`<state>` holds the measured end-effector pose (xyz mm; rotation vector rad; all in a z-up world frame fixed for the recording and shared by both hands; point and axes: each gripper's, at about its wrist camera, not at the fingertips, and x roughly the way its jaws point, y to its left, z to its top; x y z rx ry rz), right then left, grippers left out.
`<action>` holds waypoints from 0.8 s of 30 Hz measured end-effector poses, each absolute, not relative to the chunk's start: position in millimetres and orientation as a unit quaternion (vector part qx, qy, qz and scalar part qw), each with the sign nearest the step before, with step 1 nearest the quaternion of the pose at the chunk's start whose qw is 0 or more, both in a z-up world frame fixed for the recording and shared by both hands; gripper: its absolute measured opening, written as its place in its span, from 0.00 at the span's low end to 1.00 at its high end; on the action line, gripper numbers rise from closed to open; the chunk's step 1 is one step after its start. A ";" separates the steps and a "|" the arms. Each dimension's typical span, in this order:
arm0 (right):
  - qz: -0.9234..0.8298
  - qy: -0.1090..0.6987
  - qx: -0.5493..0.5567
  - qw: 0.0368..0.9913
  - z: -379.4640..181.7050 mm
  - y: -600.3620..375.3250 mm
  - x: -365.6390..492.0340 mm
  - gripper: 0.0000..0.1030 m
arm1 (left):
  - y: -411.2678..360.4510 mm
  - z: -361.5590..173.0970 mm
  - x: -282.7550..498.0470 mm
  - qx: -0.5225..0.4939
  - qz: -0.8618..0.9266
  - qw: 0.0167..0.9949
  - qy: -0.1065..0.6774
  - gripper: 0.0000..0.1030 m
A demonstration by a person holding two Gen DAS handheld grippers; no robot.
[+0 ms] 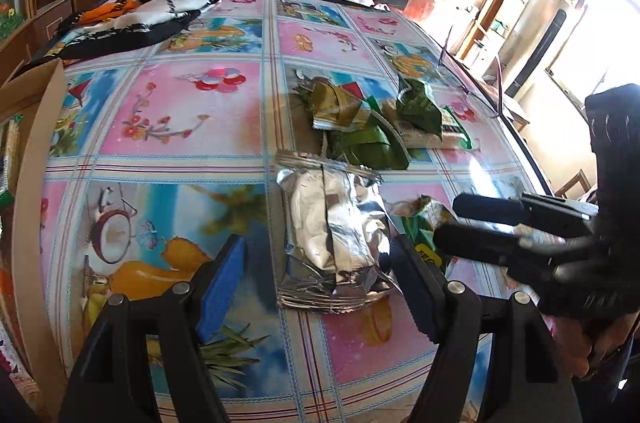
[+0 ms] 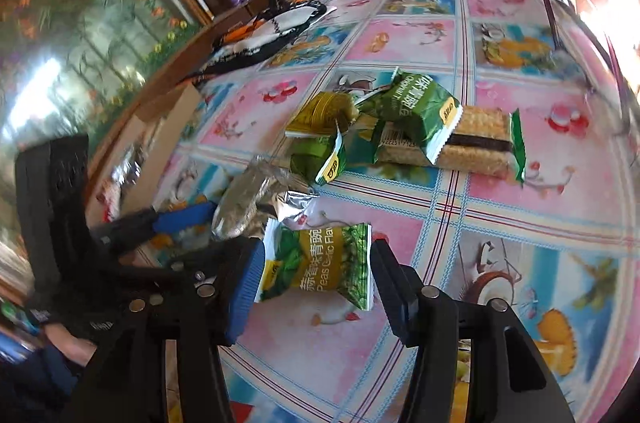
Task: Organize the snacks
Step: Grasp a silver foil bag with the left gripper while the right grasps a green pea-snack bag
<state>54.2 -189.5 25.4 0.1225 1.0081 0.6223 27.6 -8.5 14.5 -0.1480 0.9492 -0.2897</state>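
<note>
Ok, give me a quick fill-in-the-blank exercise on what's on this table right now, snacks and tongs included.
1. The packet between the left tongs is ____ in colour.
2. The green peas packet lies between the ____ tongs.
3. The cracker sandwich sits in a wrapper with ____ ends.
4. The snacks lie on a tablecloth printed with fruit and ____.

Missing words: silver; right; green; flowers

Silver foil packet (image 1: 336, 235), green pea packet (image 2: 320, 267)
</note>
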 end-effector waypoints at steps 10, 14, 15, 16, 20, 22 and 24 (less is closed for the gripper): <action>0.274 0.448 -0.066 0.849 18.3 -154.6 38.8 0.67 | 6.8 15.8 31.3 -0.111 -0.129 0.875 0.454 0.71; 0.267 0.440 -0.061 0.855 17.0 -155.9 40.3 0.66 | 0.3 15.7 31.1 -0.102 -0.139 0.873 0.457 0.77; 0.270 0.441 -0.053 0.854 17.2 -158.1 40.9 0.60 | -1.9 16.3 30.6 -0.100 -0.143 0.873 0.456 0.79; 0.273 0.443 -0.044 0.853 17.4 -161.0 41.6 0.58 | -3.0 16.8 30.5 -0.098 -0.145 0.873 0.455 0.79; 0.265 0.454 -0.003 0.851 18.9 -176.2 48.5 0.29 | -10.4 16.7 30.4 -0.080 -0.143 0.876 0.453 0.82; 0.266 0.460 0.018 0.847 19.5 -183.0 51.6 0.22 | -15.9 14.9 31.0 -0.066 -0.143 0.875 0.457 0.82; 0.248 0.461 0.024 0.852 20.6 -188.7 54.2 0.20 | -20.6 13.2 32.2 -0.054 -0.142 0.875 0.460 0.82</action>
